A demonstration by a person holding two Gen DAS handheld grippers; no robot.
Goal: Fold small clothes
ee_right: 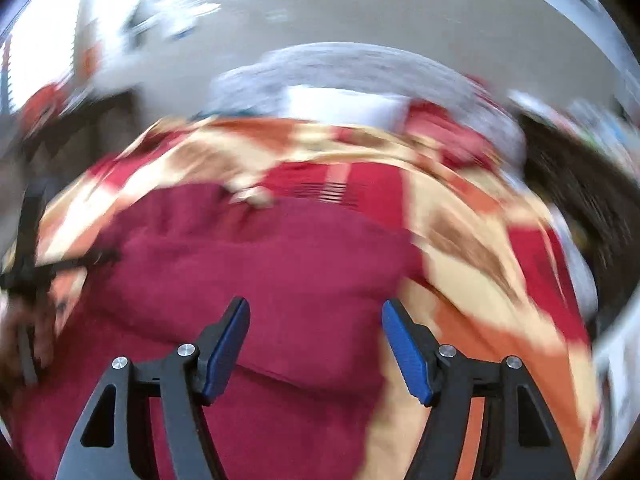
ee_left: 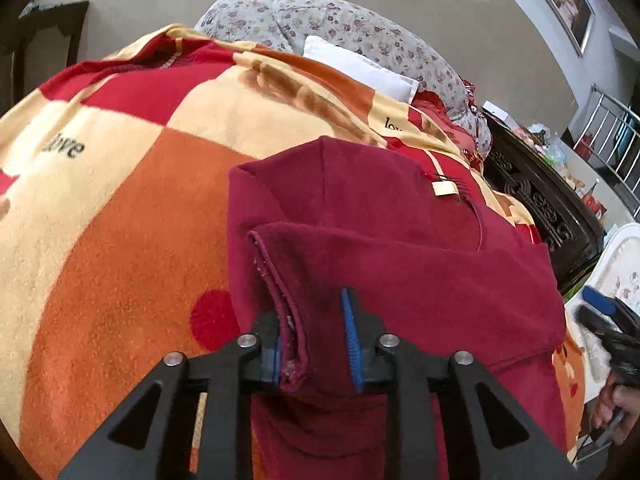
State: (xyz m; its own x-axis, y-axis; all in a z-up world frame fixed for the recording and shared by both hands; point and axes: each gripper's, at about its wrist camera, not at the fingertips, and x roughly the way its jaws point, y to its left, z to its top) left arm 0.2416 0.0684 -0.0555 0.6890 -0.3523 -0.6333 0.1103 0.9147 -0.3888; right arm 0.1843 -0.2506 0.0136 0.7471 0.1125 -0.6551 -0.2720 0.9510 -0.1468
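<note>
While my left tongs point(ee_left: 316, 340) stand slightly spread around a garment point(ee_left: 400, 248) fold on the blanket point(ee_left: 120, 208), my right tongs point(ee_right: 316, 344) hang spread, empty.

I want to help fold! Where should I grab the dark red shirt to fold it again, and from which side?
Probably the hemmed edge of the folded-over flap on the dark red shirt, coming from the near side. That edge stands up off the layer beneath, so fingers could slip around it. The left gripper already straddles it, jaws apart.

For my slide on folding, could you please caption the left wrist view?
Left gripper with a folded edge of the maroon garment between its parted jaws, on a patchwork blanket.
</note>
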